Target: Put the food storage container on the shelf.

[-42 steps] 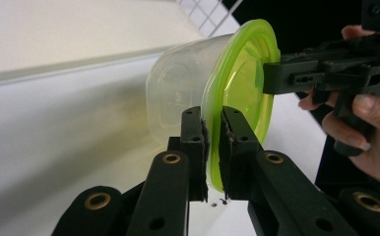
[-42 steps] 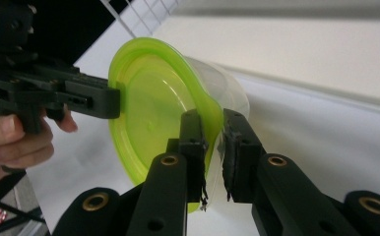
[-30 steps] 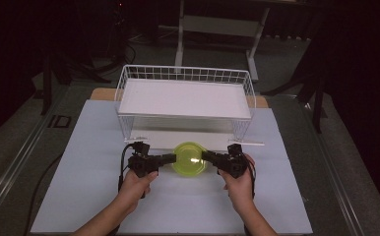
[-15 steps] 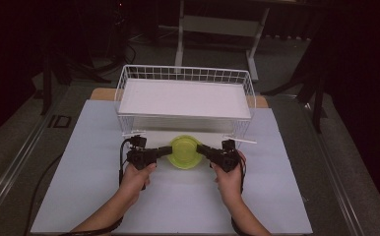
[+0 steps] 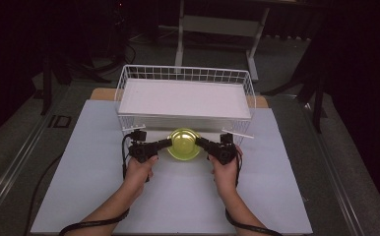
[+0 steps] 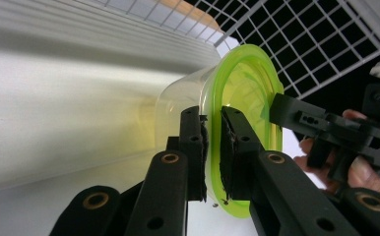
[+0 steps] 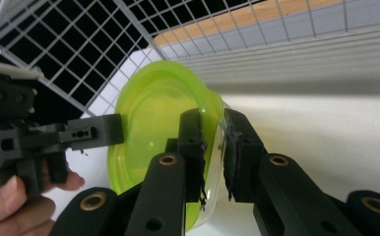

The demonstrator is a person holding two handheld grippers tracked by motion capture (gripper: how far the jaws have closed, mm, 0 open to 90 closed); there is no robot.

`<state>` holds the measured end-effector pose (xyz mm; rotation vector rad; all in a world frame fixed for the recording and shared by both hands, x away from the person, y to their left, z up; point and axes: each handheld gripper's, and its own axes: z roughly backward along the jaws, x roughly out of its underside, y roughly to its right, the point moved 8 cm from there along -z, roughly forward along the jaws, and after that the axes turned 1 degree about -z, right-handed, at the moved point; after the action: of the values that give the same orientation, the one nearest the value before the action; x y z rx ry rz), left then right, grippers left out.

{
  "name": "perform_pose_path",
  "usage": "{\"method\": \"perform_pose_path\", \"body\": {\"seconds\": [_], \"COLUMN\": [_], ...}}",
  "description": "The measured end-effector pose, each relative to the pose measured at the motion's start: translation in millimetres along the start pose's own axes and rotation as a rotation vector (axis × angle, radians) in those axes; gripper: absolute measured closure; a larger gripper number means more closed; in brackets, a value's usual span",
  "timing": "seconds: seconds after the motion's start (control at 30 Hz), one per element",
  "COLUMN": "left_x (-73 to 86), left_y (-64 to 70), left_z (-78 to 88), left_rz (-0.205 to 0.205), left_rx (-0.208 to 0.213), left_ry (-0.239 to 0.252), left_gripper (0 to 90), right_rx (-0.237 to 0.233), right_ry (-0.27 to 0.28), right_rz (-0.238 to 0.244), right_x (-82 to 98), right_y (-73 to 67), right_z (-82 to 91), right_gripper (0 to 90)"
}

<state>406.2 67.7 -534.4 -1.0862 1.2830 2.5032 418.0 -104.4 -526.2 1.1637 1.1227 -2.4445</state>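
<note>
High view — bowl point(image 5: 183, 143): sitting on the white mat point(image 5: 79, 162), just before the wire basket point(image 5: 129, 78); left gripper point(image 5: 169, 142) and right gripper point(image 5: 198, 141) are pinching opposite rims.
Left gripper view — handling: thin translucent plastic, probably light, slightly flexible; the rim is the place to grip.
Right gripper view — writing: none readable on the bowl.

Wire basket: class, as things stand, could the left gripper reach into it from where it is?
Probably not at once. The left gripper is shut on the rim of the green bowl, as is the right gripper, and the wire basket wall rises just beyond them.
</note>
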Motion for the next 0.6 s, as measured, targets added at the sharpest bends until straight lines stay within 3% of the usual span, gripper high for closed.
{"method": "perform_pose_path", "body": {"seconds": [0.23, 0.6], "left_x": [-1.2, -10.5], "left_y": [-5.3, -11.9], "left_z": [-8.4, -14.7], "left_rz": [-0.002, 0.043], "left_rx": [-0.024, -0.028], "left_ry": [-0.008, 0.026], "left_gripper": [81.7, 81.3], "right_rx": [0.04, 0.086], "right_ry": [-0.005, 0.006], "right_rz": [0.005, 0.021], "right_x": [-0.5, -8.7], "right_y": [8.0, 13.1], "right_z": [-7.3, -16.7], "right_gripper": [78.3, 75.8]}}
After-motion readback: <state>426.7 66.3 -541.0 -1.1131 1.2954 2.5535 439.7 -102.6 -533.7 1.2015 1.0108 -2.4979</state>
